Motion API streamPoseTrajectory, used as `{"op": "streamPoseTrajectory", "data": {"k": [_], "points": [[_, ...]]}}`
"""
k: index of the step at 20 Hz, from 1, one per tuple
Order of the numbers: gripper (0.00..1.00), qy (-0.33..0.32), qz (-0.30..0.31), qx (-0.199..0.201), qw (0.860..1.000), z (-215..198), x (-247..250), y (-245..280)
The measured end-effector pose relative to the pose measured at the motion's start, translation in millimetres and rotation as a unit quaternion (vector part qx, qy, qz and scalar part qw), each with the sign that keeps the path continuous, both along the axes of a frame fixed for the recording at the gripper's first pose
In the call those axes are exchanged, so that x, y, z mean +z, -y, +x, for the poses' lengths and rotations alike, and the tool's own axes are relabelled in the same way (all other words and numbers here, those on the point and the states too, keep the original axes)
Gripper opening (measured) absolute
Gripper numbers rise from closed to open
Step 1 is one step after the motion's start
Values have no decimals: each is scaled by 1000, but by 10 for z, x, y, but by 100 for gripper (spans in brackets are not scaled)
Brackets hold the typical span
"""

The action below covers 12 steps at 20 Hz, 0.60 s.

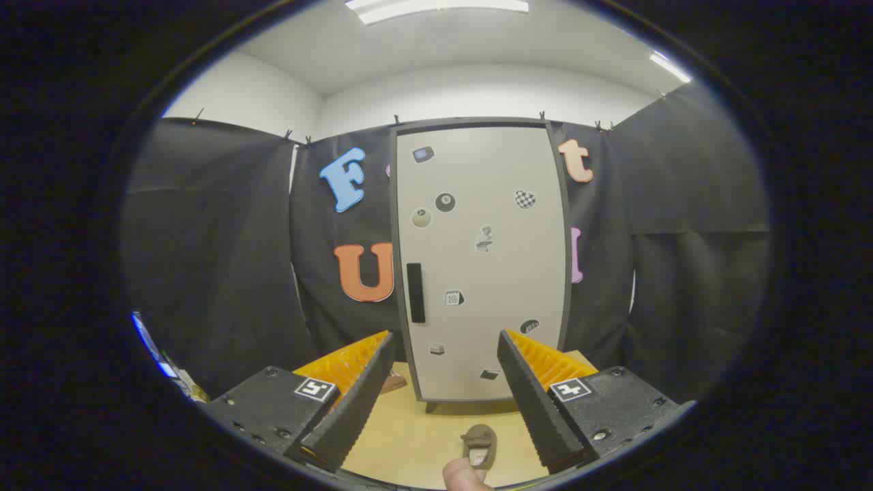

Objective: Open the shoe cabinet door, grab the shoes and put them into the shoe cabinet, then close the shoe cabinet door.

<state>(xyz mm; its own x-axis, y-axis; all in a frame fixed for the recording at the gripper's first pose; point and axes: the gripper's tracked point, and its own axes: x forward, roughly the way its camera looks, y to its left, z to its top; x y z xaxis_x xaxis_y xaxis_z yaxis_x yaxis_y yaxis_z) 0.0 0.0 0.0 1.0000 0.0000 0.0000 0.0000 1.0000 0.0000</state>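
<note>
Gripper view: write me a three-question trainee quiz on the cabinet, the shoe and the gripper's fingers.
1. True or false: the shoe cabinet door is shut.
2. The dark handle sits near which edge of the door, seen from the gripper? A) the left edge B) the right edge C) the top edge
3. Fill in: the small brown shoe lies on the wooden floor between the open fingers of the gripper, just ahead of a person's ____.

Key: 1 true; 2 A; 3 fingertip.
</note>
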Motion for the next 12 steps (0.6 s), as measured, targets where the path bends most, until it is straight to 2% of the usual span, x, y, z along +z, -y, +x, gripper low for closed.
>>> {"op": "streamPoseTrajectory", "data": {"k": [9,12], "points": [[99,47,-47,-15,998,-93,171,-65],[99,40,-48,-15,998,-56,109,-71]]}}
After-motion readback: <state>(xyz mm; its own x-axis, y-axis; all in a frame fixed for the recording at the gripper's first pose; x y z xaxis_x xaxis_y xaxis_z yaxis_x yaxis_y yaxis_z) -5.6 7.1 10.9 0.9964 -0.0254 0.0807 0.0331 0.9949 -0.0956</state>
